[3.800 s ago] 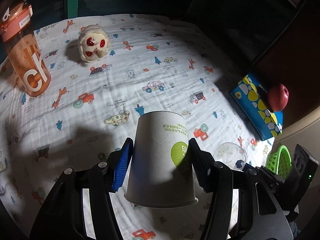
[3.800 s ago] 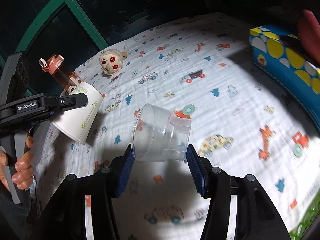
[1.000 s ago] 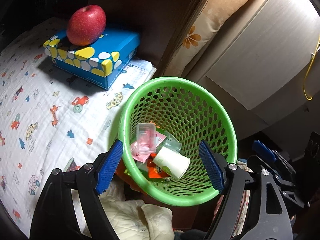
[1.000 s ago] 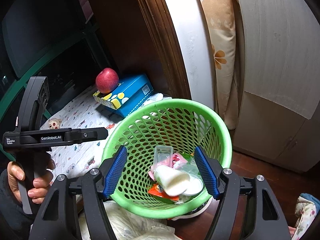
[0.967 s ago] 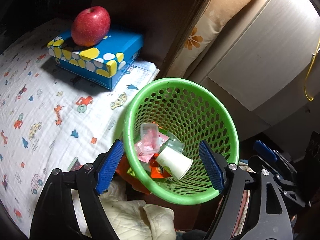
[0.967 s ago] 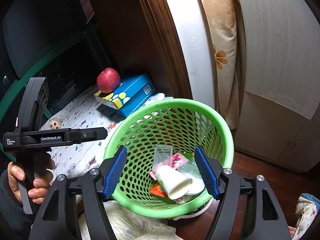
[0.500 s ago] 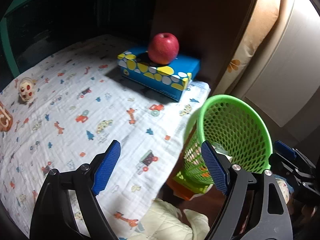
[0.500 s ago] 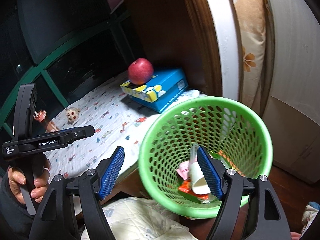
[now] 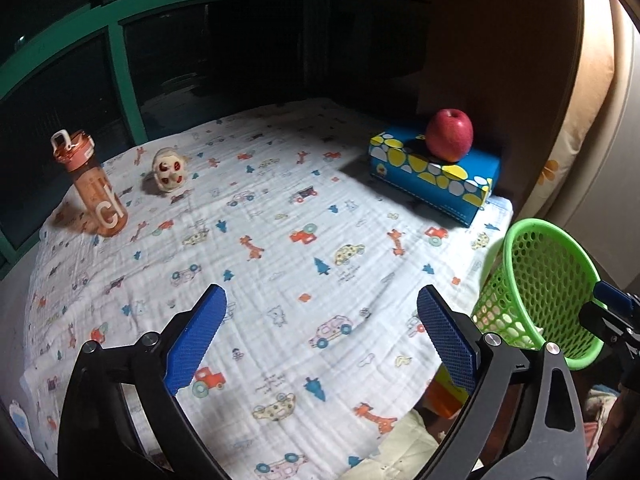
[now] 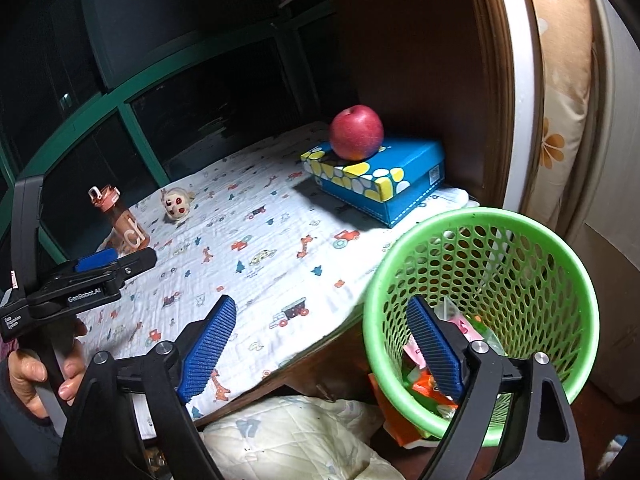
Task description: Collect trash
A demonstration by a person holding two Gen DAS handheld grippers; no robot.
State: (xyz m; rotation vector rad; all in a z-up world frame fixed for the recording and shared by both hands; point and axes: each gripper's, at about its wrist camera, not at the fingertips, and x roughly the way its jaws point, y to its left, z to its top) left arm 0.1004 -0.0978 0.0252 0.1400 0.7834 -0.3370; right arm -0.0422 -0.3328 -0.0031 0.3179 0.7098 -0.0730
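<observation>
Both tools, left (image 9: pixel 320 336) and right (image 10: pixel 320 348), are spread wide, having just opened, with nothing gripped. Wrappers and cup (image 10: pixel 448 360) are seen inside one green mesh plastic basket (image 10: pixel 480 224) beside the cloth-covered desk (image 9: pixel 280 240), where one red apple (image 9: pixel 449 140), one blue spotted box (image 9: pixel 436 178), one orange bottle (image 9: pixel 94 188) and one small plush toy (image 9: pixel 170 170) are counted.

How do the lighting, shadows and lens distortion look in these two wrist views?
Left wrist view: a bright pool of light on the printed cloth, dark window behind, the tissue box casting a hard shadow to its left, strong fisheye bending at the edges. Right wrist view: the same harsh light, the green basket well lit, the wooden frame curved by the lens, little blur.
</observation>
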